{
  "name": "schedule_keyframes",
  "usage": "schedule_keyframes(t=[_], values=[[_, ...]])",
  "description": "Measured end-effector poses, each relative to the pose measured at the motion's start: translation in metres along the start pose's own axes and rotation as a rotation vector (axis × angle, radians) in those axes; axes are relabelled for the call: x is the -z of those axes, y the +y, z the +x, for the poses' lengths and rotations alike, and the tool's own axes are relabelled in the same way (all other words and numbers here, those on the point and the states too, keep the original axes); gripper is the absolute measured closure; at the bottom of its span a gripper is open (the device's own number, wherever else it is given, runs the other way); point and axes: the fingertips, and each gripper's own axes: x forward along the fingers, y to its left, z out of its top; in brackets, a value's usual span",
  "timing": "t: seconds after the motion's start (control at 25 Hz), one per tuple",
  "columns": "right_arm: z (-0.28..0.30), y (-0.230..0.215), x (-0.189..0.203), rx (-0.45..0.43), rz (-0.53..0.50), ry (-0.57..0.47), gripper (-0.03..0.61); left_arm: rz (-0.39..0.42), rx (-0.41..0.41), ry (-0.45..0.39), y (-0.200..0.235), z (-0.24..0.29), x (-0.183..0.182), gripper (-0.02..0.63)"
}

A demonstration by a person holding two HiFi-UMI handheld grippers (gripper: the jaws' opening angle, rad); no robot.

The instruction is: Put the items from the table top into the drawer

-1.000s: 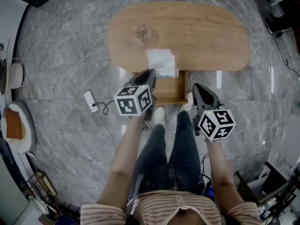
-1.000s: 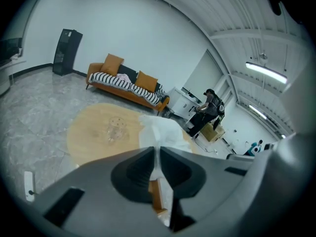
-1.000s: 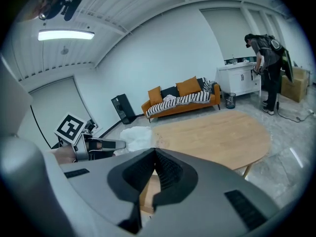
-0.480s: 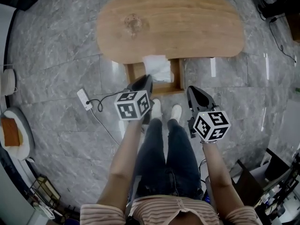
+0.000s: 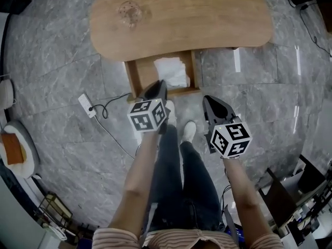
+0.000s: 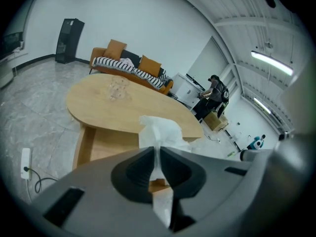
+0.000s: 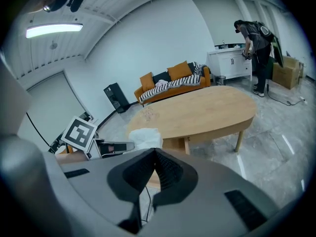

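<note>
Since a second ago the white tissue (image 5: 170, 71) (image 6: 160, 130) has come off the table's near edge and now sits wholly within the outline of the open drawer (image 5: 132, 77) (image 6: 81, 147). Both grippers have sunk lower and drawn nearer to the person.

The left gripper (image 5: 155, 87) (image 6: 154, 149) is clamped on the tissue: its jaws pinch a thin fold, and the loose bulk bunches beyond the tips over the drawer's near left part. From the head view I cannot tell whether the tissue already rests on the drawer bottom. Apart from the tissue, the drawer shows only bare wood. The right gripper (image 5: 210, 101) (image 7: 154, 151) has its jaws pressed together with nothing between them. It hangs to the right of the drawer's near right corner, apart from it.

The drawer stands pulled out from under the near edge of the oval wooden table (image 5: 181, 19) (image 6: 123, 107) (image 7: 207, 107). On the table top only a small clear thing (image 5: 127, 9), too faint to name, shows at the far left.

The floor (image 5: 52, 61) is grey marble. A white power strip (image 5: 84, 105) with its cable lies left of the drawer. An orange sofa (image 6: 128, 65) (image 7: 173, 83) stands against the far wall.

The drawer's near rim is just beyond the left gripper's tips. There is bare floor to the right of the drawer.
</note>
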Motion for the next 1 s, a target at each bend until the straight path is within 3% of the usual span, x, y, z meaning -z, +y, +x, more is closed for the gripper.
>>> schedule_keyframes(t=[0.32, 0.76, 1.0], values=[[0.009, -0.015, 0.062, -0.038, -0.01, 0.063, 0.569, 0.001, -0.016, 0.015, -0.003, 0.032, 0.049, 0.571], [0.044, -0.015, 0.101, -0.095, -0.018, 0.077, 0.569, 0.019, -0.033, 0.006, 0.018, 0.075, 0.085, 0.571], [0.061, -0.02, 0.122, -0.095, 0.015, 0.095, 0.569, -0.042, -0.023, 0.014, 0.033, 0.096, 0.101, 0.571]])
